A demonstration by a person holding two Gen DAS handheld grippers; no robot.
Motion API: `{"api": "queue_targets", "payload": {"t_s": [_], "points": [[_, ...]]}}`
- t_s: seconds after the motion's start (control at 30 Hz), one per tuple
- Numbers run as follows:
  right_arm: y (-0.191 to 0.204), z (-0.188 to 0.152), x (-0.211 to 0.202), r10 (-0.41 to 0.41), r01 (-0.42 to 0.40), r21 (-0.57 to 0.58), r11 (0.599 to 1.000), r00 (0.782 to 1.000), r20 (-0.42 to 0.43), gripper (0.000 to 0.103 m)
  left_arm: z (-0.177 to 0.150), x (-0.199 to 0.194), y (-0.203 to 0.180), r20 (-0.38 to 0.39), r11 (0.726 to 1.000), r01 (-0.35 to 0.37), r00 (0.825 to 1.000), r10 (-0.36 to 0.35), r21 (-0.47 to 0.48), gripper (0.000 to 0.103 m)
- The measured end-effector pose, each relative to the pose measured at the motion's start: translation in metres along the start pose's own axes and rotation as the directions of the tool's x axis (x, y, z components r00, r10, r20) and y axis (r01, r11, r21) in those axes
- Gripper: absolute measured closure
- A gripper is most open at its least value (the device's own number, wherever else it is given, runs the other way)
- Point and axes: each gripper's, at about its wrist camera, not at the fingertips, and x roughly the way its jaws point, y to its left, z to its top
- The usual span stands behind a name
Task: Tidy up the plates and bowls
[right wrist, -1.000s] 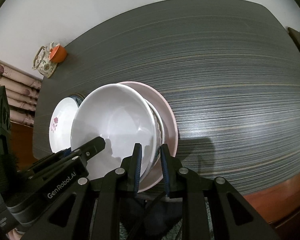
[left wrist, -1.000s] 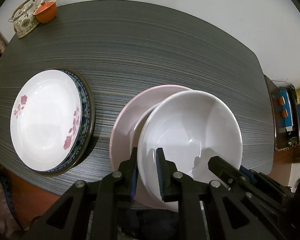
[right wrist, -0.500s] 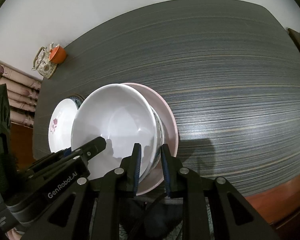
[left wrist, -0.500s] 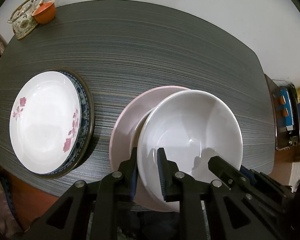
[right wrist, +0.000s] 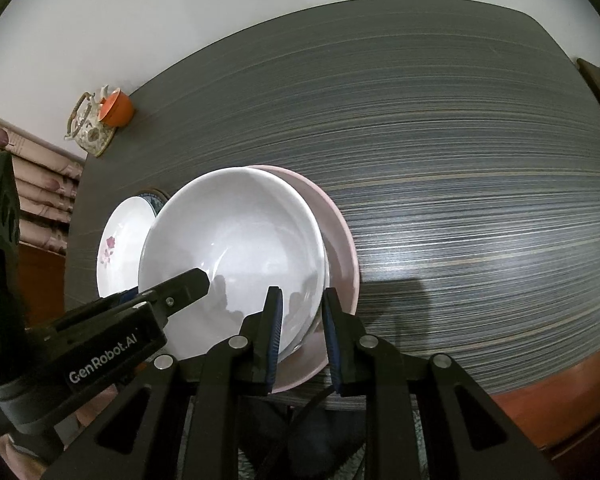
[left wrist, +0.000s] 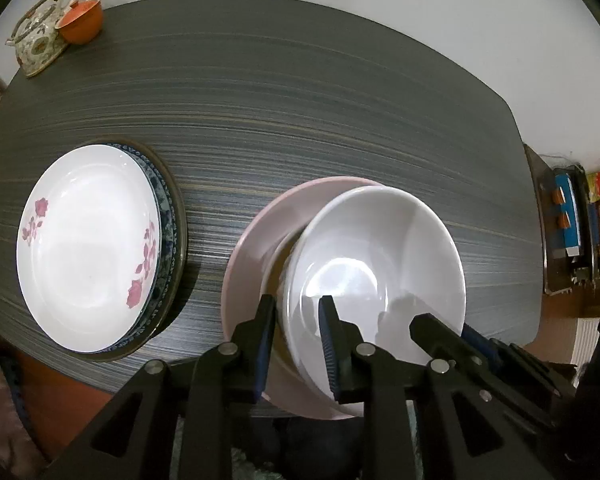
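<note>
A plain white bowl [left wrist: 380,264] [right wrist: 236,240] sits nested on another bowl [left wrist: 278,256], both on a pink plate [left wrist: 252,248] [right wrist: 342,248] near the table's front edge. My left gripper [left wrist: 297,320] straddles the bowl's near-left rim; its jaws are opening and a thin gap shows beside the outer pad. My right gripper [right wrist: 302,312] is shut on the bowl's near-right rim. Each gripper's finger shows in the other view. To the left lies a white plate with pink flowers [left wrist: 84,248] [right wrist: 120,240] stacked on a blue-patterned plate [left wrist: 168,216].
A flowered teapot [left wrist: 36,40] [right wrist: 90,128] and an orange cup [left wrist: 82,24] [right wrist: 118,110] stand at the far left corner of the dark striped table [left wrist: 300,100]. A cluttered shelf [left wrist: 568,220] lies off the table's right end. The table's front edge runs just under both grippers.
The white bowl has settled slightly lower onto the stack. My left gripper's jaws have widened a little around the rim. The right gripper has kept its grip and place.
</note>
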Motion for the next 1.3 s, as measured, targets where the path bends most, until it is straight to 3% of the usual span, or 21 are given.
{"api": "queue_targets", "payload": {"t_s": [0.17,0.4,0.53,0.73,1.0,1.3], "points": [[-0.002,0.0,-0.002,0.01,-0.01,0.006,1.0,1.0,0.011,0.082,0.006,-0.004,-0.011,0.021,0.996,-0.072,0.997,0.071,0.06,0.073],[-0.004,0.0,-0.006,0.028,-0.028,0.008,1.0,0.999,0.024,0.082,-0.001,-0.005,-0.02,0.037,0.99,-0.095,0.995,0.091,0.104,0.069],[-0.006,-0.001,-0.01,0.048,-0.048,0.014,0.999,0.998,0.035,0.082,-0.001,-0.011,-0.015,0.041,0.996,-0.055,0.998,0.052,0.07,0.069],[-0.01,0.001,-0.021,0.057,-0.057,0.01,0.998,0.997,0.056,0.081,-0.004,-0.036,0.001,0.114,0.999,-0.021,0.993,0.016,0.046,0.068],[-0.016,-0.002,-0.03,0.062,-0.065,0.036,0.997,0.995,0.078,0.073,-0.007,-0.047,0.044,0.113,0.992,0.083,0.991,-0.072,-0.097,0.065],[-0.027,-0.002,-0.036,0.033,-0.038,0.056,0.998,0.996,0.08,0.072,-0.011,-0.042,0.073,0.091,0.976,0.106,0.992,-0.09,-0.19,0.064]]}}
